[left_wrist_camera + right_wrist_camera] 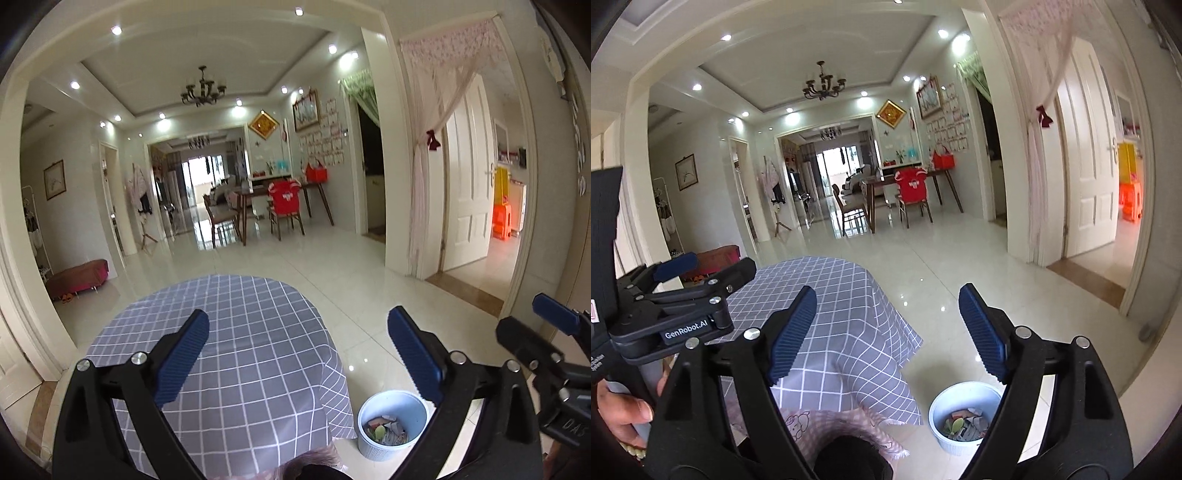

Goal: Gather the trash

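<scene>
Both claws, left [298,354] and right [887,332], hover agape.

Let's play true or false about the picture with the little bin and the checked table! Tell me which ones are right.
1. The light blue bin has trash in it. True.
2. The bin stands on top of the table. False: it stands on the tiled floor beside the table with the grey checked cloth.
3. The left gripper is pinching a piece of paper. False: its jaws are wide apart with nothing between them.
4. The right gripper is open and holds nothing. True.
5. A red cover hangs on a chair at the far dining table. True.
</scene>
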The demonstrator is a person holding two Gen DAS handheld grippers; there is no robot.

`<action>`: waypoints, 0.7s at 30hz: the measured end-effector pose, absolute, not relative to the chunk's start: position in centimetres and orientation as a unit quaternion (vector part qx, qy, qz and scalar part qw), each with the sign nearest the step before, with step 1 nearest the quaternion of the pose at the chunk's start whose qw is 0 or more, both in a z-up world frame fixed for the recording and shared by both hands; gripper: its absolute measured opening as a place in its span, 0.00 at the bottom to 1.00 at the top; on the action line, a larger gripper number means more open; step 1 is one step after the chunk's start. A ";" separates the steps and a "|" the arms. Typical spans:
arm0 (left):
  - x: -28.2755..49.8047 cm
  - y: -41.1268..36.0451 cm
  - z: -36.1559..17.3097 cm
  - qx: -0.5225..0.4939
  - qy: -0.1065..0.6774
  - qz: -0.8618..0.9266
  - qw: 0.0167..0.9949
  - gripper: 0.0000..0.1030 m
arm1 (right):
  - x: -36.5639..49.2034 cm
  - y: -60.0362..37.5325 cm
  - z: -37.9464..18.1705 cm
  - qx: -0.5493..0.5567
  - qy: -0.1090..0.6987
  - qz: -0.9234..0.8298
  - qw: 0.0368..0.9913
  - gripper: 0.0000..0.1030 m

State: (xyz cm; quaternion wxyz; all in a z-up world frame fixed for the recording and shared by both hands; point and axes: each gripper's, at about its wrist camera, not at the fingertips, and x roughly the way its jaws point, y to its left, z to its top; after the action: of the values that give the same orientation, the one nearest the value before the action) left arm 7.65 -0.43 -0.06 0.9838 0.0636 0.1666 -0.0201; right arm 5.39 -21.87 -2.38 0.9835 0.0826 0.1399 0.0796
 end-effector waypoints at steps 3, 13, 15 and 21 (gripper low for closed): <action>5.9 -0.7 0.6 0.063 0.159 -0.019 0.985 0.93 | 3.5 -21.3 -1.9 0.076 0.126 0.079 0.986 0.77; 1.6 -1.6 1.7 0.069 0.132 -0.024 0.989 0.93 | 0.1 -21.6 -1.5 0.064 0.098 0.068 0.991 0.80; 1.1 -1.8 1.9 0.073 0.128 -0.030 0.989 0.93 | 0.2 -22.2 -1.4 0.063 0.094 0.067 0.991 0.81; 0.3 -2.5 1.9 0.083 0.122 -0.034 0.988 0.93 | -0.6 -22.6 -1.8 0.072 0.090 0.063 0.991 0.82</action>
State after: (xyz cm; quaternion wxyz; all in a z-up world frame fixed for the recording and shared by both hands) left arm 0.35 -2.48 1.87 0.9884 0.0831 0.1223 -0.0343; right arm -0.65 -22.63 -1.80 0.9913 0.0721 0.0903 0.0628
